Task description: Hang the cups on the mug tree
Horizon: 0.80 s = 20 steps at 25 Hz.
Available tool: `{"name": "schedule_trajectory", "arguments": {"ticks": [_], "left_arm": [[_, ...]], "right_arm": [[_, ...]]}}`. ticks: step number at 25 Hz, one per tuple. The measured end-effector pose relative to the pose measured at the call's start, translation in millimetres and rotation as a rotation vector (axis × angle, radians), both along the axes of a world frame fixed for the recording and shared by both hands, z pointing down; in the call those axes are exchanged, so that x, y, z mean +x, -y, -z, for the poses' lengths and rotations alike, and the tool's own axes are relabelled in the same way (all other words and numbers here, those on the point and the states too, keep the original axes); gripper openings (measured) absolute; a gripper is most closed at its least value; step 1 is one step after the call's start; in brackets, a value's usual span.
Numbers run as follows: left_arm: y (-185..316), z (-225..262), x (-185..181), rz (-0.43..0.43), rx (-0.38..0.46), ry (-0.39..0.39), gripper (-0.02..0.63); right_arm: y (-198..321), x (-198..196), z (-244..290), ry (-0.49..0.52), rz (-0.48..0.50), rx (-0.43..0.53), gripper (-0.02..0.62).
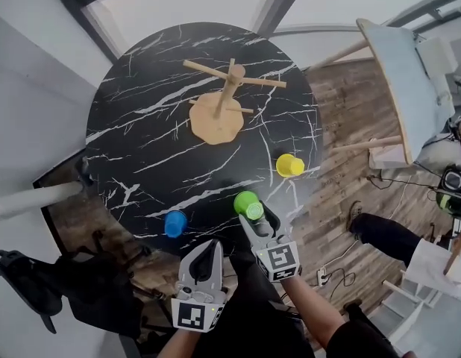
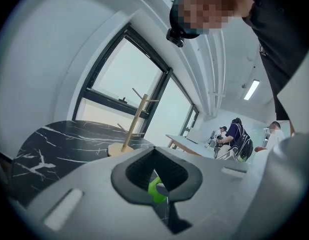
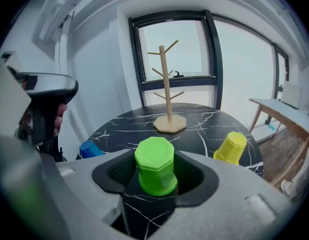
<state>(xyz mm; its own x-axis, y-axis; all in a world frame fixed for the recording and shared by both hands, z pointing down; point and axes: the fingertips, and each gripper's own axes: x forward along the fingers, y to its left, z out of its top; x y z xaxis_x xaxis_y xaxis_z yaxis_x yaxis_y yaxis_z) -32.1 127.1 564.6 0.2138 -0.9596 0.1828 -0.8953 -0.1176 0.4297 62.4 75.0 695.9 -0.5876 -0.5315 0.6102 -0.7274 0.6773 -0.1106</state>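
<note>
green cup in the right hand-held gripper, mug tree bare

the right hand-held gripper [image 1: 259, 216] has closed on the green cup [image 1: 249, 204]. in the right gripper view the cup stands upside down in the hollow between the two dark pads, its flat base facing up and the pads against its sides. this is at the near edge of the round black marbled surface [image 1: 141, 140], on the person's right. whether the cup's rim is clear of the surface cannot be told.

the left hand-held gripper [image 1: 209, 246] is held just beside the right one, off the near edge of the surface, pointing nearly level. its jaws are together and hold nothing. in the left gripper view only a sliver of the green cup shows beyond the meeting pads.

the wooden mug tree [image 1: 219, 107] stands upright on its flat base near the middle of the surface, and no cup hangs on its pegs. the yellow cup [image 1: 289, 165] sits upside down near the right edge, between the tree and the green cup but apart from both. the blue cup [image 1: 174, 224] sits at the near edge on the left, well apart from the yellow one.

a large window [image 3: 177, 54] stands behind the tree in the right gripper view. a white table [image 1: 398, 88] on wooden legs stands on the wood floor [image 1: 342, 125] to the right.
</note>
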Motion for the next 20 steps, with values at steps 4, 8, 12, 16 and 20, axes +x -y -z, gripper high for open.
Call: {"name": "schedule_trajectory", "arguments": {"ticks": [4, 8, 12, 16, 20], "left_arm": [[0, 15, -5, -0.002, 0.000, 0.015, 0.000], [1, 28, -10, -0.003, 0.003, 0.025, 0.000], [-1, 41, -13, -0.007, 0.000, 0.029, 0.000], [0, 53, -20, -0.006, 0.005, 0.032, 0.000], [2, 68, -29, -0.006, 0.023, 0.042, 0.000]], "right_arm": [[-5, -4, 14, 0.014, -0.001, -0.012, 0.238], [-9, -8, 28, 0.019, 0.000, -0.013, 0.238], [-9, -11, 44, 0.024, -0.003, -0.008, 0.238], [-6, -16, 62, 0.032, -0.005, 0.002, 0.238], [-4, -21, 80, 0.035, -0.006, 0.019, 0.238]]}}
